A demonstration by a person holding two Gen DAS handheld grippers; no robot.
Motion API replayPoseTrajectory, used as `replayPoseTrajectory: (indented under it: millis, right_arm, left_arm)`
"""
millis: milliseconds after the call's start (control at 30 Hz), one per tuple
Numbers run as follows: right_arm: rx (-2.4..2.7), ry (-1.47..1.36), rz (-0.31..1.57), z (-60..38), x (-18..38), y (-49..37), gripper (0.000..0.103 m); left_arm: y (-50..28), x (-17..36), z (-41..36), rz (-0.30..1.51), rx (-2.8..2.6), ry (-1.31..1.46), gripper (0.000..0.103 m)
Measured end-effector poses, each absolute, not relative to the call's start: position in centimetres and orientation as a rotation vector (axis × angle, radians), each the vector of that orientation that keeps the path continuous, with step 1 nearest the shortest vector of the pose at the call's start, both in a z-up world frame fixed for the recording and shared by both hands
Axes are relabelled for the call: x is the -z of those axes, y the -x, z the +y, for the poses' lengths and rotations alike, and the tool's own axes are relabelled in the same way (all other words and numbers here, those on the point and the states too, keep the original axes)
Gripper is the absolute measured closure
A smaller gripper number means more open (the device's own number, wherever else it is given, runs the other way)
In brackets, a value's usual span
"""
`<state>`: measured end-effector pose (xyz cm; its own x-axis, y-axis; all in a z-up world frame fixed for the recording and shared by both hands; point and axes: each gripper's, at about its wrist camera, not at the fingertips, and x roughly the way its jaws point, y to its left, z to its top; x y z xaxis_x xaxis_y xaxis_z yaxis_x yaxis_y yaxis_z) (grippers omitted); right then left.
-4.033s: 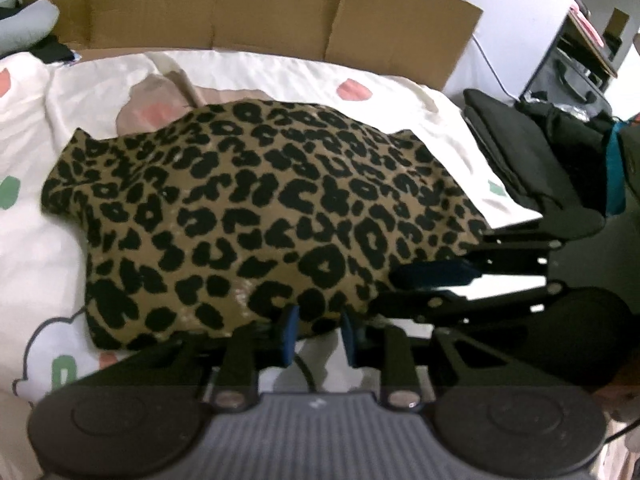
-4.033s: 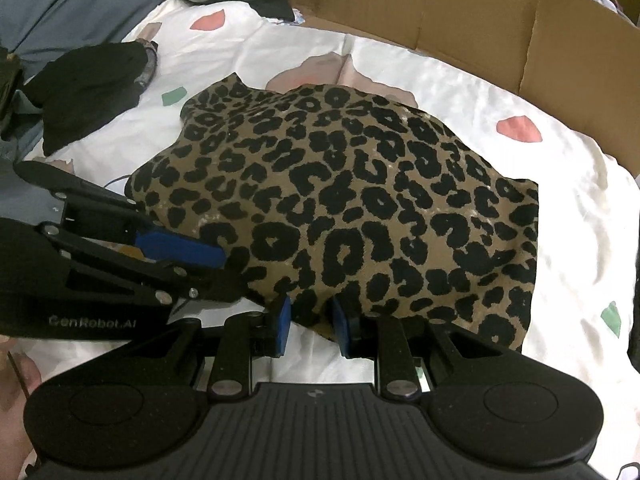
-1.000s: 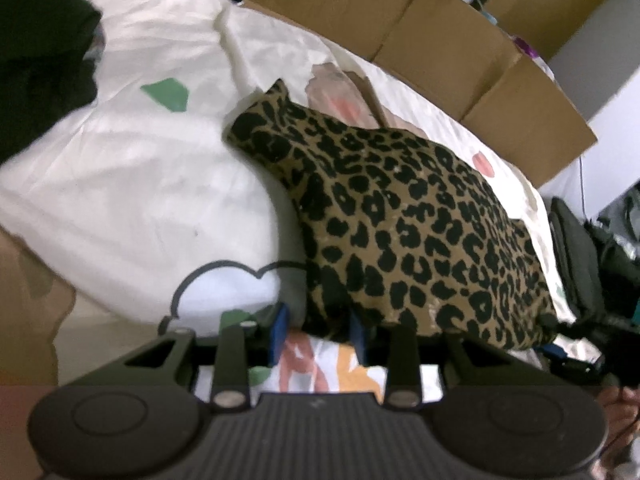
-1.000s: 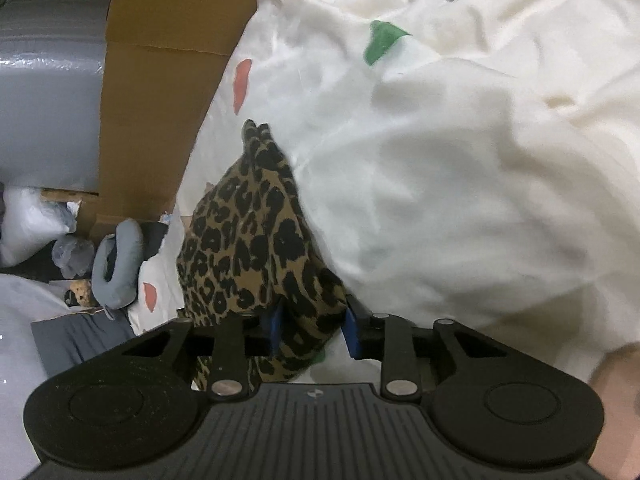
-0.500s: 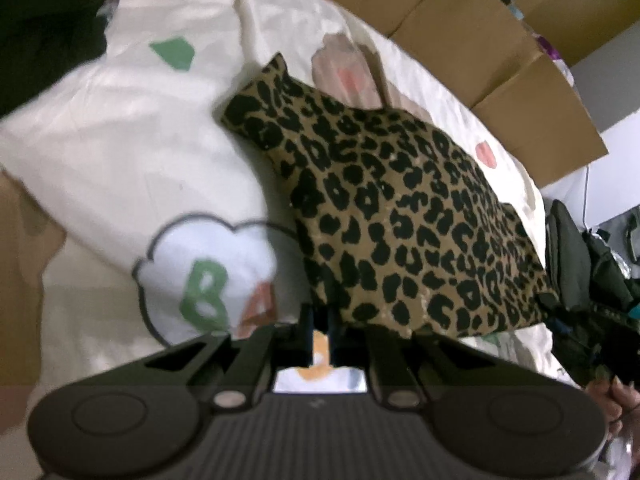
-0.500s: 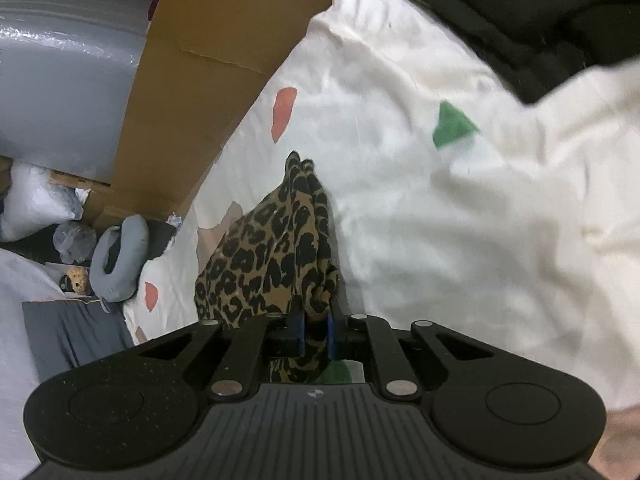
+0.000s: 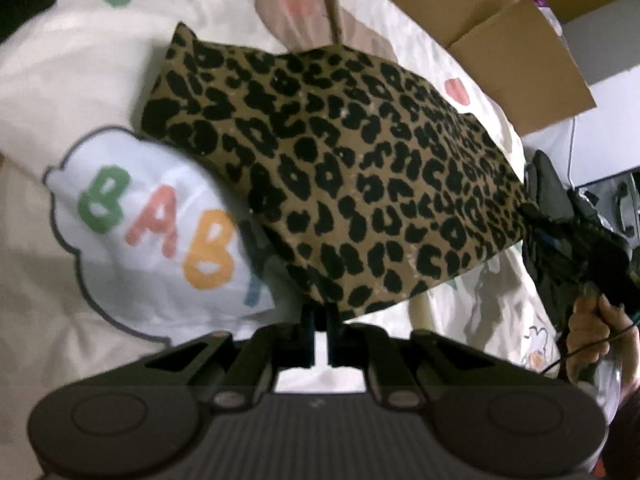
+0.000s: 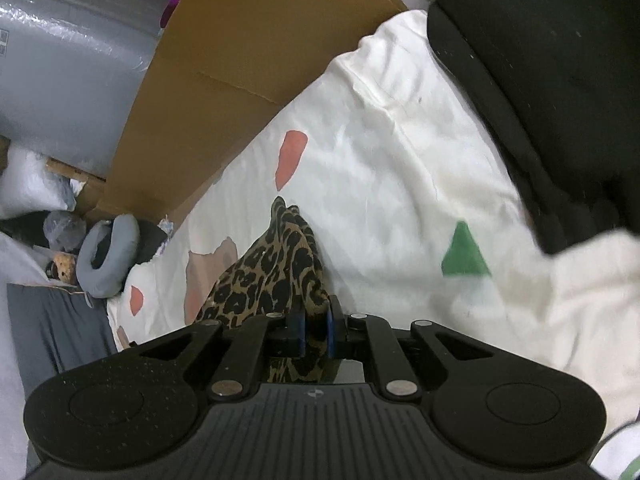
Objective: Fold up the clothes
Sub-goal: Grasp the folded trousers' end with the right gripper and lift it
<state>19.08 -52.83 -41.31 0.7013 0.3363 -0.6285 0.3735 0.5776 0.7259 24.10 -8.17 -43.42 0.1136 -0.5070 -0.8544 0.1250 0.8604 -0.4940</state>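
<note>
The leopard-print garment [image 7: 352, 184] lies across a cream bedsheet [image 7: 60, 80] printed with coloured shapes and a white cloud patch spelling BABY [image 7: 156, 224]. In the left wrist view the left gripper [image 7: 319, 316] has its jaws pinched together on the near hem of the garment, and the cloth rises off the sheet towards them. At the far right corner of the same cloth, the right gripper [image 7: 548, 236] shows as a dark shape clamped on the fabric, with the person's hand [image 7: 592, 332] wrapped around its handle and a thin cable trailing below.

In the right wrist view the right gripper [image 8: 316, 330] has its blue pads nearly touching, with a bunched fold of the garment [image 8: 276, 276] squeezed between them; the cloth runs away from the jaws in a narrow ridge over the sheet [image 8: 380, 184]. A large sheet of cardboard [image 8: 248, 52] stands along the far edge of the bed, and dark clothing [image 8: 552, 72] is piled at the upper right. A grey neck pillow [image 8: 108, 252] sits beyond the bed on the left, beside a grey wrapped bundle [image 8: 68, 52]
</note>
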Motion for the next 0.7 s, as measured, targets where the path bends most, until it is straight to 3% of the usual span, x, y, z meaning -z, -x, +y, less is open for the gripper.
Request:
replayPoseTrajectory:
  millis: [700]
  right_arm:
    - [0.010,-0.839,0.806,-55.8,36.4,-22.8,0.095]
  left_arm:
    - [-20.7,41.2,-9.7,1.474,0.586,0.453,0.099]
